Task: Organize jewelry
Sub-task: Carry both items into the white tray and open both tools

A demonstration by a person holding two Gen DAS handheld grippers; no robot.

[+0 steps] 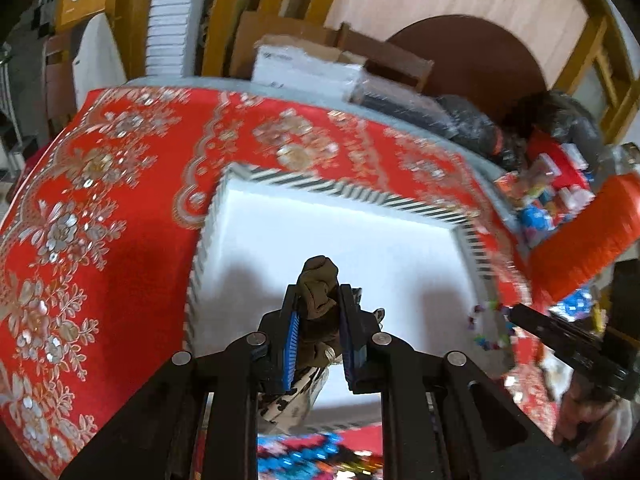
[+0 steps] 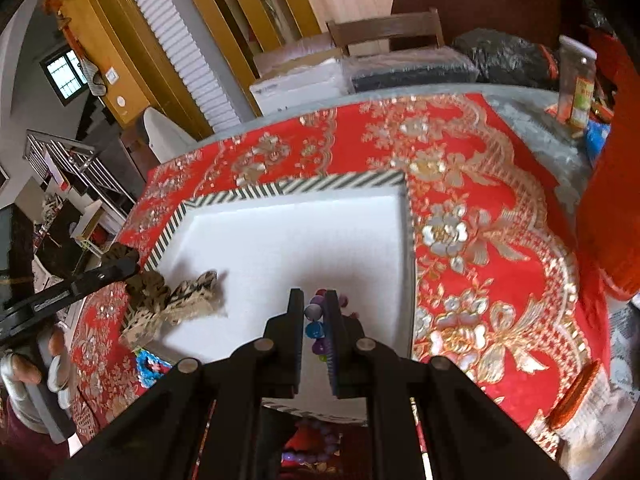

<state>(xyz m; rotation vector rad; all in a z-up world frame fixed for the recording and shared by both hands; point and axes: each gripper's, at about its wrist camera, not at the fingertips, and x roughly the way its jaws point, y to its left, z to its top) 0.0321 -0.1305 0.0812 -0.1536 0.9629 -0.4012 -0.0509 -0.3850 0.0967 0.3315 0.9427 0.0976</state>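
- Gripping a brown-and-cream patterned fabric hair bow (image 1: 318,300), the left gripper (image 1: 319,292) has its fingers (image 1: 290,344) pinching the knot of the bow, with the cream tails hanging below.
- That bow hangs above the near part of a shallow white tray with a black-and-white striped rim (image 1: 340,192); in the right wrist view its tails (image 2: 180,304) lie at about 9 o'clock of the tray's white floor, by the left rim.
- The right gripper (image 2: 316,312) has its fingers (image 2: 296,340) closed on a string of coloured round beads in purple, grey and blue (image 2: 314,320), held over the near right part of the tray.
- In the left wrist view the beads (image 1: 490,328) dangle at 3 o'clock, just outside the tray's right rim.
- The tray rests on a red cloth with gold and silver flower embroidery (image 2: 480,240) that covers the desk.
- A tall clear plastic jar with a yellow label (image 2: 576,80) stands at the desk's far right, at about 1 o'clock.
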